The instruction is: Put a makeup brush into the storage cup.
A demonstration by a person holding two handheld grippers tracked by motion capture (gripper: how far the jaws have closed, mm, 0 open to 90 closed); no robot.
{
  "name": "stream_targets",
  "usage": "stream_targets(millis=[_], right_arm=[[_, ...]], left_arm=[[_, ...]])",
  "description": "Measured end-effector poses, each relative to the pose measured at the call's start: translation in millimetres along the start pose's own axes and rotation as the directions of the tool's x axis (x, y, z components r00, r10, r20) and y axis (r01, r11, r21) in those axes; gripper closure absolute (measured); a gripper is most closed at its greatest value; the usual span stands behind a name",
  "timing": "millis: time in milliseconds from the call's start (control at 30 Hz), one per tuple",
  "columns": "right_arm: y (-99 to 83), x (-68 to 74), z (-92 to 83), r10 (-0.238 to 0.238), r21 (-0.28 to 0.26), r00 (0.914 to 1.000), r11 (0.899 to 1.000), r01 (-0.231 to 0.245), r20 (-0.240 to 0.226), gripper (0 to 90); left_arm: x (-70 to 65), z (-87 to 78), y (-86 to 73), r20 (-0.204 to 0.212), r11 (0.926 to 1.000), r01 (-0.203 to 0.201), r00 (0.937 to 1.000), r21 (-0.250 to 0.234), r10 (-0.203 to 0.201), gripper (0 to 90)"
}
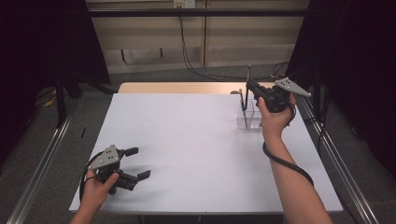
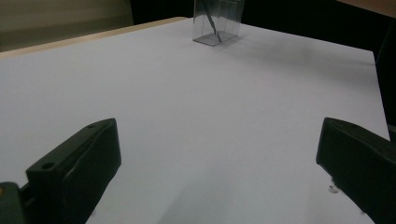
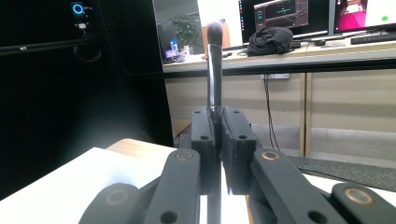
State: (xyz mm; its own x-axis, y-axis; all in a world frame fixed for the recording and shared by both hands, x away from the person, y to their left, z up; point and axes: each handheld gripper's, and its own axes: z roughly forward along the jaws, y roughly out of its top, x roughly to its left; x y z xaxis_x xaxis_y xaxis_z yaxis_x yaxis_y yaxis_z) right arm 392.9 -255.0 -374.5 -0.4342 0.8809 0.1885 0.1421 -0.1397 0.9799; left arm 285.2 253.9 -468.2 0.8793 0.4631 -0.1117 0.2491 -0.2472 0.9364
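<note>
Here, at the left of the high view, the left gripper (image 1: 135,163) is resting low over the near left corner of the white table (image 1: 187,140), close to its left and front edges, with its jaws standing wide apart and holding nothing. The left gripper view is showing the same: the left gripper's two black jaws are spread to either side, and bare white tabletop is lying between and beyond them. From there a broad stretch of unoccupied table surface is running across the middle toward the far right. A strip of bare wood (image 1: 177,87) is showing along the table's far edge, and metal rails (image 1: 42,163) are flanking both long sides on the floor.

Farther right, a clear plastic holder (image 1: 249,116) is standing near the far right corner; in the left gripper view it is sitting well away, with a thin dark stick (image 2: 212,25) leaning inside it. Just above and beside the holder, the right gripper (image 1: 250,84) is being held up off the table, its jaws clamped tight on a dark slender brush (image 3: 214,65), which is standing upright between them with its rounded tip uppermost
</note>
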Motion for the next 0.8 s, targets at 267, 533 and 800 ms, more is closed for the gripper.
stream_targets(millis=[267, 533, 800], right_arm=[[2.8, -4.6, 3.1, 0.001, 0.004, 0.9999, 1.0, -0.001, 0.012, 84.8], [1.9, -10.7, 7.0, -0.005, 0.018, 0.9996, 1.0, 0.004, 0.029, 84.8], [2.6, -12.0, 8.6, -0.01, 0.023, 0.9994, 1.0, 0.009, 0.034, 84.8]], left_arm=[[0.4, -1.1, 0.0, 0.004, 1.0, 0.001, 1.0, -0.004, -0.001, 0.0], [0.5, -1.5, -0.4, -0.005, 1.0, 0.006, 1.0, -0.007, -0.006, 0.0], [0.7, -2.8, 0.2, -0.003, 0.9999, 0.003, 1.0, -0.01, -0.003, 0.0]])
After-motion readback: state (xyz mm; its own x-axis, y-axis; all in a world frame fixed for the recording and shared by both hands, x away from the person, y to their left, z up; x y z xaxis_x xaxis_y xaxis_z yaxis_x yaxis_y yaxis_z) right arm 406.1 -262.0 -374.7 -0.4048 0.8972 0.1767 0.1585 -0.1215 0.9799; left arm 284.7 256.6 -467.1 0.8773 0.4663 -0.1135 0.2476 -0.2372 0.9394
